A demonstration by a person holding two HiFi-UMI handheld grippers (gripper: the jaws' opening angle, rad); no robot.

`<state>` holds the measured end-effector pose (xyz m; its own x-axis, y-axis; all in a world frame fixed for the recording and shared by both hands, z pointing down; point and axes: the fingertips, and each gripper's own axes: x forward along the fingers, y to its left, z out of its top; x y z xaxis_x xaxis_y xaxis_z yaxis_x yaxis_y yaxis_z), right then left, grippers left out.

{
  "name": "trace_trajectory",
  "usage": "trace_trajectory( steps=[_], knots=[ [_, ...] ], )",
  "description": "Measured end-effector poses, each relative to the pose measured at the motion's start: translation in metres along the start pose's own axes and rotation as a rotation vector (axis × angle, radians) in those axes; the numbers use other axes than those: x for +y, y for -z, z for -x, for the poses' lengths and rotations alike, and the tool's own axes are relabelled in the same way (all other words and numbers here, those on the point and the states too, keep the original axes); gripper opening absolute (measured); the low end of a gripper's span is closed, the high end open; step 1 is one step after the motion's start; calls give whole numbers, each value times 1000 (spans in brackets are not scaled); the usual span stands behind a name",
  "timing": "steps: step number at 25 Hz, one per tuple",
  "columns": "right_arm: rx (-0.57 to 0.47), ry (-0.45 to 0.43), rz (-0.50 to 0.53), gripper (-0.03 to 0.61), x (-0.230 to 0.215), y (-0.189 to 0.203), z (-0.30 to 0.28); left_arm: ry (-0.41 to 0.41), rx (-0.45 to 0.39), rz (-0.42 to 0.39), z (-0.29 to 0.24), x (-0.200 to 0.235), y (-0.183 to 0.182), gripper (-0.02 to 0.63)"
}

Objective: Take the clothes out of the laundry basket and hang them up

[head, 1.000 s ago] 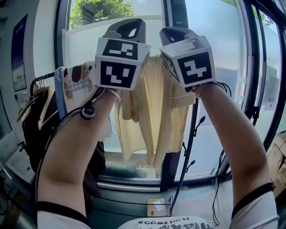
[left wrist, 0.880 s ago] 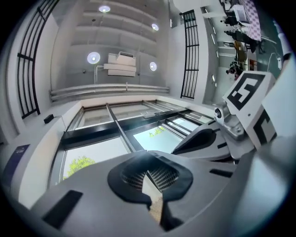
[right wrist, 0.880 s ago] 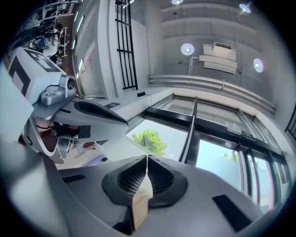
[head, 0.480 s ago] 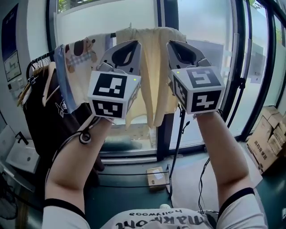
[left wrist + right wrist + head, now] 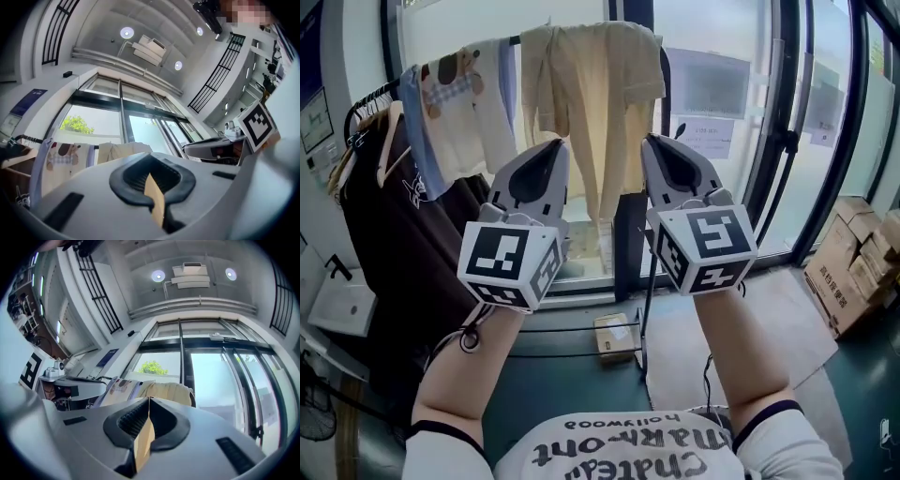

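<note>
The left gripper (image 5: 551,148) is seen with its jaws pressed together and nothing caught between them; the right gripper (image 5: 650,142) is likewise closed and empty. Both are held side by side, a little apart, with their tips raised towards a cream shirt (image 5: 595,103) that is hung up before the window (image 5: 712,94). Just to its left a pale garment printed with a dog (image 5: 455,103) is hung, and beyond that dark clothes (image 5: 384,234). Cardboard boxes (image 5: 853,277) are stacked on the floor at the right
</note>
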<state>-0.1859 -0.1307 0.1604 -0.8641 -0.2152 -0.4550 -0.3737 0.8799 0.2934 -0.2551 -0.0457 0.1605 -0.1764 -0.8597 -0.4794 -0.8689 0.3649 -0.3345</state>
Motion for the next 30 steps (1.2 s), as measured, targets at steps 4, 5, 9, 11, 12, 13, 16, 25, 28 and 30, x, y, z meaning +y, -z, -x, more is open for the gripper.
trace_trajectory(
  steps=[4, 5, 9, 11, 12, 13, 16, 25, 28, 30],
  knots=[
    [22, -23, -119, 29, -2, 17, 31, -37, 43, 36, 21, -27, 18, 9],
    [31, -31, -139, 29, -1, 21, 38, -43, 61, 54, 25, -33, 25, 9],
    [45, -67, -169, 29, 7, 34, 72, -98, 111, 119, 54, -57, 47, 9],
    [53, -65, -195, 29, 13, 44, 93, -128, 134, 133, 74, -70, 56, 9],
    [59, -64, -212, 29, 16, 49, 103, -134, 153, 143, 84, -77, 62, 9],
    [68, -65, -226, 29, 19, 54, 112, -135, 177, 156, 94, -84, 68, 9],
    [109, -71, -241, 29, 25, 68, 128, -125, 250, 183, 119, -98, 86, 9],
    [182, -26, -312, 29, 45, 82, 139, -186, 311, 240, 169, -64, 97, 9],
    [196, -26, -310, 29, 60, 85, 134, -203, 298, 257, 179, -49, 94, 9],
    [213, -31, -296, 29, 68, 88, 135, -207, 293, 266, 183, -47, 94, 9]
  ],
)
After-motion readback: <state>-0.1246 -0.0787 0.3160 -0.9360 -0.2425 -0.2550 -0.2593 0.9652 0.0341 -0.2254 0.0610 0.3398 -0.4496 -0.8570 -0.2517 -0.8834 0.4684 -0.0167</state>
